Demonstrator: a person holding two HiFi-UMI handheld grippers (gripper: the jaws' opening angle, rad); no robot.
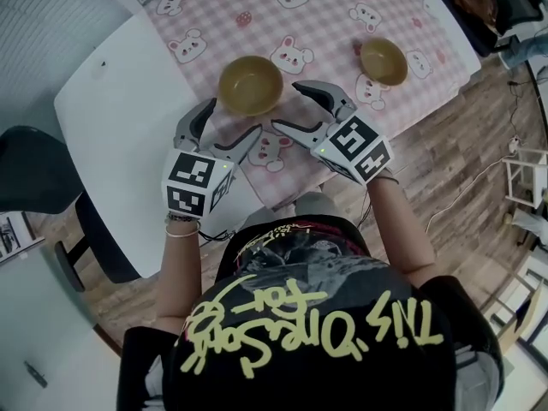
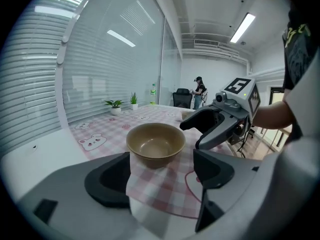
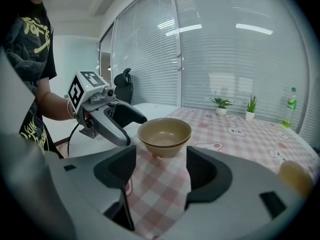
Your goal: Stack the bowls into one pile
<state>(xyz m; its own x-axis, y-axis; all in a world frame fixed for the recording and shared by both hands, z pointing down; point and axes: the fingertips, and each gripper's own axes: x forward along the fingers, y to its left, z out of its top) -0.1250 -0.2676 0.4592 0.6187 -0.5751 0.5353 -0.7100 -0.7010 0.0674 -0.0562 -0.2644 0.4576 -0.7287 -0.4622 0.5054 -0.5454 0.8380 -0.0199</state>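
We hold the left gripper [image 1: 233,118] and the right gripper [image 1: 287,105] either side of the near bowl [image 1: 250,85] on the pink checked cloth [image 1: 325,7], both pairs of jaws wide apart and empty, not touching it, the far bowl [image 1: 384,61] well apart to our right, the white table [image 1: 120,135] beneath.

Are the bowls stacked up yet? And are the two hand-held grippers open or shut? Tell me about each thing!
Near bowl: upright, empty, on the tablecloth, not held.
Far bowl: upright, standing apart, not stacked.
Left hand-held gripper: open, empty.
Right hand-held gripper: open, empty.
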